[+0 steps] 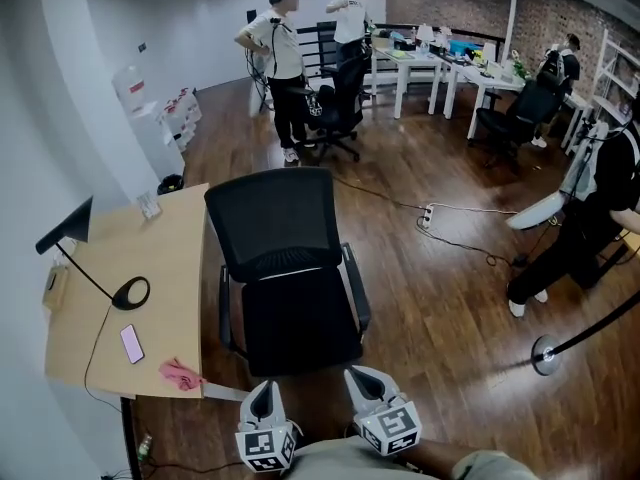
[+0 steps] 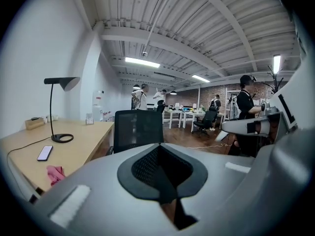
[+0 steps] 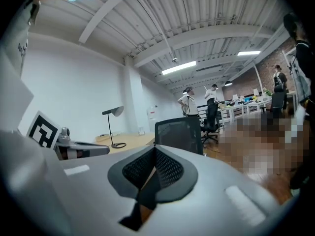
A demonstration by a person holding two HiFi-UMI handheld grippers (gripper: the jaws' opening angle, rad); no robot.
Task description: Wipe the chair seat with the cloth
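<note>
Dark wood floor (image 1: 430,298) runs thru the whole office, w/ several ppl (image 1: 285,63) standing or working by white tables (image 1: 420,63) far back. A pale wood bench (image 1: 170,258) sits against the wall at the left. A black mesh office chair (image 1: 280,223) stands just beside the bench's right edge, backrest on the far side, seat (image 1: 300,323) turned toward the person w/ the tongs. A black desk lamp (image 1: 128,293) stands mid-bench on a round base, its thin stem leaning up to the shade (image 1: 65,230) at the left. Left tongs (image 1: 263,396) & right tongs (image 1: 362,378) hang side by side low in the head view, just short of the seat's near edge, apart from each other, both pointing toward the chair. In the left gripper view the pads are pressed together w/ nothing btw them. The right gripper view shows the same: jaws closed tight & empty. A phone (image 1: 132,343) lies flat toward the bench's near end. The cloth (image 1: 180,374), pink & crumpled, lies at the bench's near right corner, just right of the phone. It is near the left tongs but not touched by them, and off the seat
</note>
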